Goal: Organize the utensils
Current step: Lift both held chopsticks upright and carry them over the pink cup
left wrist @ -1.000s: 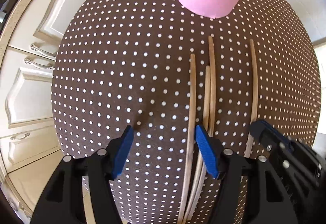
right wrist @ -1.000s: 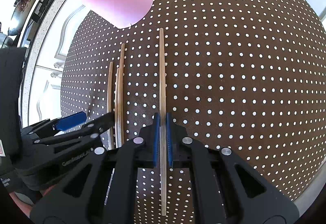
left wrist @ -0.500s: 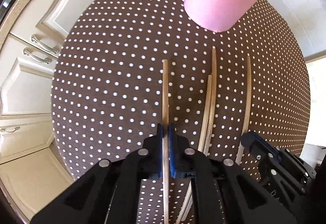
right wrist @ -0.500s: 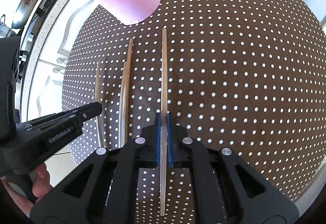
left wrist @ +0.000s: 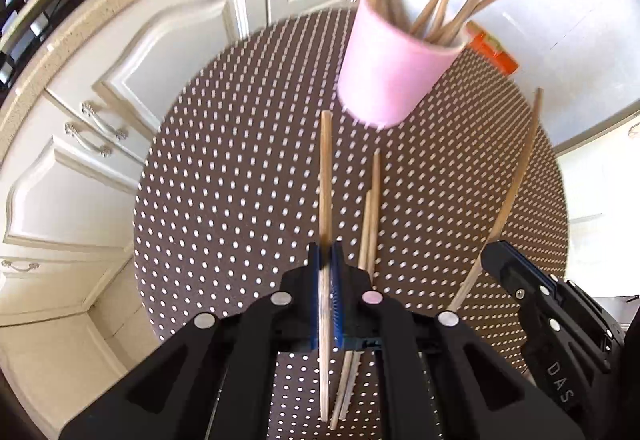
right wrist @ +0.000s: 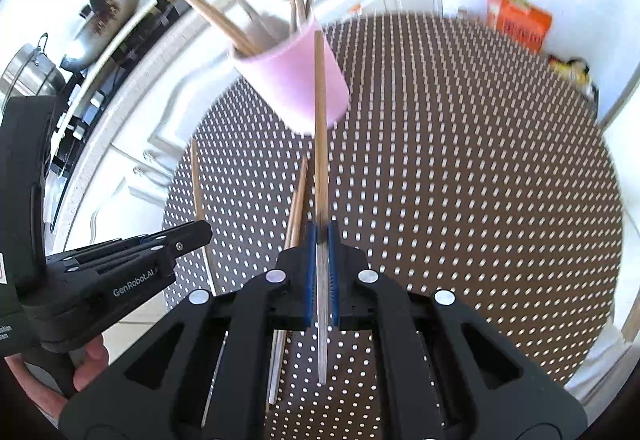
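Chopsticks were the matter in hand, and each claw had one. The left claw (left wrist: 326,260) was clenched on a pale wooden chopstick (left wrist: 325,176), its blue pads pressed flat to either side of the shaft, which ran on past the fingers at both ends. The right claw (right wrist: 321,240) gripped another chopstick (right wrist: 320,108) in the same way, its far end reaching up across the front of the cup in that view. Both sticks appeared to be clear of the cloth, held in the air and pointed toward the cup.

Just beyond the claws, two loose chopsticks (left wrist: 370,216) lay close together on the counter (left wrist: 224,176), side by side and nearly parallel. They were slim, round and tapered, of a light bamboo-like wood with a dull finish. The counter was round and covered in a brown cloth with small white dots, matte and flat.

Farther off stood the pink cup (left wrist: 394,68), a smooth tapered beaker, wider at the rim, with a good bundle of chopsticks already leaning out of it at all angles.

By my reckoning the job was well along: most sticks were in the cup, two were in the claws on their way, and the pair on the cloth was left to gather
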Demonstrator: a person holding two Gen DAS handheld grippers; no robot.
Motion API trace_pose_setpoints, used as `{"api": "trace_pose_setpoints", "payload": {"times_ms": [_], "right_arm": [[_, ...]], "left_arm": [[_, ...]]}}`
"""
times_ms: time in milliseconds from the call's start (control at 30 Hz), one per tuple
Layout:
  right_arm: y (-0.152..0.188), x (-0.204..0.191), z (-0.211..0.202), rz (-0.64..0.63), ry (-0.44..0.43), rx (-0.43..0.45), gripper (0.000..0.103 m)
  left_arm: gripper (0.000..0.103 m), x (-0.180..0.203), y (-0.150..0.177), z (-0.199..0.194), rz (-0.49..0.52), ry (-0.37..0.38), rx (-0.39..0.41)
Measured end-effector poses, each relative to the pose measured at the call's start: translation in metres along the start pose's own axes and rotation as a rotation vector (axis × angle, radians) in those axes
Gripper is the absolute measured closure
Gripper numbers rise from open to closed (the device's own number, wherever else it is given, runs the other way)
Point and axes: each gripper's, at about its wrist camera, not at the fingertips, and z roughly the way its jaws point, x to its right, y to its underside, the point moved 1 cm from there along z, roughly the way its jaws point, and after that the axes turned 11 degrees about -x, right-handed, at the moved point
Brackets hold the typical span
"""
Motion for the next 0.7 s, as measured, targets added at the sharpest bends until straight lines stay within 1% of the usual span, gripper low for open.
{"api": "trace_pose_setpoints", "payload": {"times_ms": [200, 267, 300, 367, 500, 600, 700], "right_arm": [[-0.002, -0.008, -0.032, -0.016, 0.002, 0.081, 0.097], [-0.006, -0.009, -0.045, -0.021, -0.005, 0.110, 0.097], [-0.018, -0.007, -0.047, -0.022, -0.006, 0.121, 0.097], [-0.023, -0.008, -0.058, -0.035, -0.007, 0.153, 0.101], [-0.032, -0.015, -0.076, -0.053, -0.004, 0.216, 0.101], [-0.039, -0.016, -0.083, -0.064, 0.007, 0.242, 0.101], [-0.043, -0.011, -0.084, -0.062, 0.010, 0.234, 0.101]], "left_arm": [[0.097, 0.004, 0.003, -0.037, 0.006, 0.015, 0.092], [0.097, 0.005, 0.005, -0.048, 0.013, 0.014, 0.123], [0.097, 0.006, 0.005, -0.055, 0.019, 0.014, 0.140], [0.097, 0.007, 0.005, -0.064, 0.024, 0.008, 0.173], [0.097, 0.009, 0.001, -0.083, 0.026, 0.016, 0.221], [0.097, 0.010, -0.003, -0.096, 0.025, 0.016, 0.260], [0.097, 0.010, -0.007, -0.108, 0.028, 0.020, 0.291]]}}
